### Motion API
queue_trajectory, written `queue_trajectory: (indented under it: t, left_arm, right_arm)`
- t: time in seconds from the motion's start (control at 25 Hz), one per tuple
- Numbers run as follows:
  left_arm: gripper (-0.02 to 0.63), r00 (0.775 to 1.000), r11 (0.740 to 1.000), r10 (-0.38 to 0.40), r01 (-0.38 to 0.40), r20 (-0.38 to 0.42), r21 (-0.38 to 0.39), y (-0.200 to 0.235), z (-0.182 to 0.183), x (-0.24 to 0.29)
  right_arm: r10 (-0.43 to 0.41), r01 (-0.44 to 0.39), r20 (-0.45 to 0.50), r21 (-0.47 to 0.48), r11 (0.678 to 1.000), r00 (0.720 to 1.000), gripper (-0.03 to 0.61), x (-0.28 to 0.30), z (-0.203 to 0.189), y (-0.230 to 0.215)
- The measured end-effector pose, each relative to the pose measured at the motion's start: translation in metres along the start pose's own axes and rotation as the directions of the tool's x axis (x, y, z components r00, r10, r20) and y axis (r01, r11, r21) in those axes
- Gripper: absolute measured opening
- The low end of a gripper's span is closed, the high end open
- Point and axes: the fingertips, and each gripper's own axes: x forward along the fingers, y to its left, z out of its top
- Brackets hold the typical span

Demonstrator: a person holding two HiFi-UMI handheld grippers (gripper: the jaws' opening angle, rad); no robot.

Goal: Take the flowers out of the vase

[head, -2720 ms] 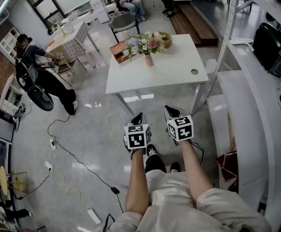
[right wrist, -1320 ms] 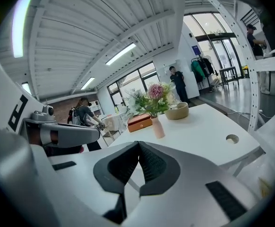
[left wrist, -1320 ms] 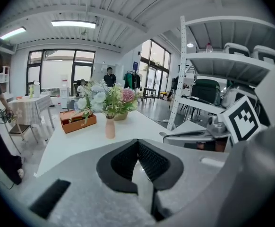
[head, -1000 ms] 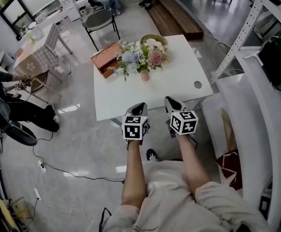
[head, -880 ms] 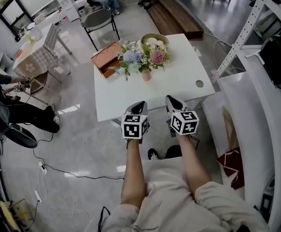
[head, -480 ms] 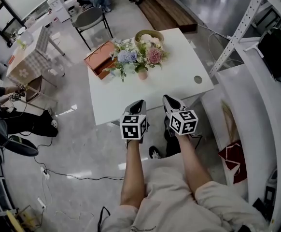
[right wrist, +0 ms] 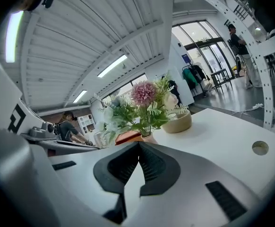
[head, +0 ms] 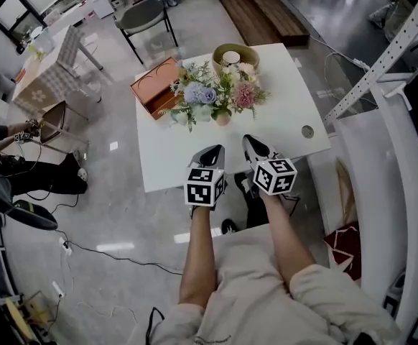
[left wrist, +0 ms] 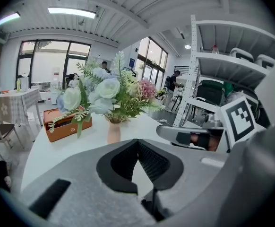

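White table (head: 187, 160) fills the middle of the head view, with the flowers (head: 212, 95) sitting in a pink vase (head: 223, 118) near its centre. Left gripper (head: 214, 151) and right gripper (head: 251, 142) hover over the near edge (jaws pinched together, nothing in them), clearly apart from the vase.
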Motion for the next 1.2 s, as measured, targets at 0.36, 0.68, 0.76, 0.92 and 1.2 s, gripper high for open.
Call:
queue_trajectory:
  t: [0.36, 0.68, 0.76, 0.92, 1.2]
  left_arm:
    - [0.009, 0.996, 0.999, -0.024, 0.023, 0.088, 0.023, 0.006, 0.059, 0.027]
    - [0.008, 0.999, 0.999, 0.007, -0.009, 0.046, 0.038, 0.025, 0.06, 0.055]
    - [0.009, 0.999, 0.999, 0.02, -0.022, 0.048, 0.033, 0.031, 0.061, 0.056]
    - [0.009, 0.996, 0.998, 0.056, -0.057, 0.065, 0.015, 0.047, 0.068, 0.053]
    - [0.009, 0.994, 0.996, 0.089, -0.089, 0.061, -0.013, 0.071, 0.065, 0.055]
  right_arm:
    - [0.036, -0.038, -0.096, -0.014, 0.999, 0.995, 0.008, 0.058, 0.015, -0.014]
    - [0.063, -0.068, -0.107, -0.044, 0.997, 0.992, 0.008, 0.088, 0.01, -0.015]
    - [0.059, -0.065, -0.113, -0.047, 0.997, 0.992, 0.009, 0.091, 0.003, -0.02]
    - [0.084, -0.088, -0.115, -0.027, 0.996, 0.99, 0.009, 0.099, -0.002, -0.025]
    - [0.14, -0.144, -0.087, -0.05, 0.988, 0.986, 0.061, 0.112, 0.003, -0.021]
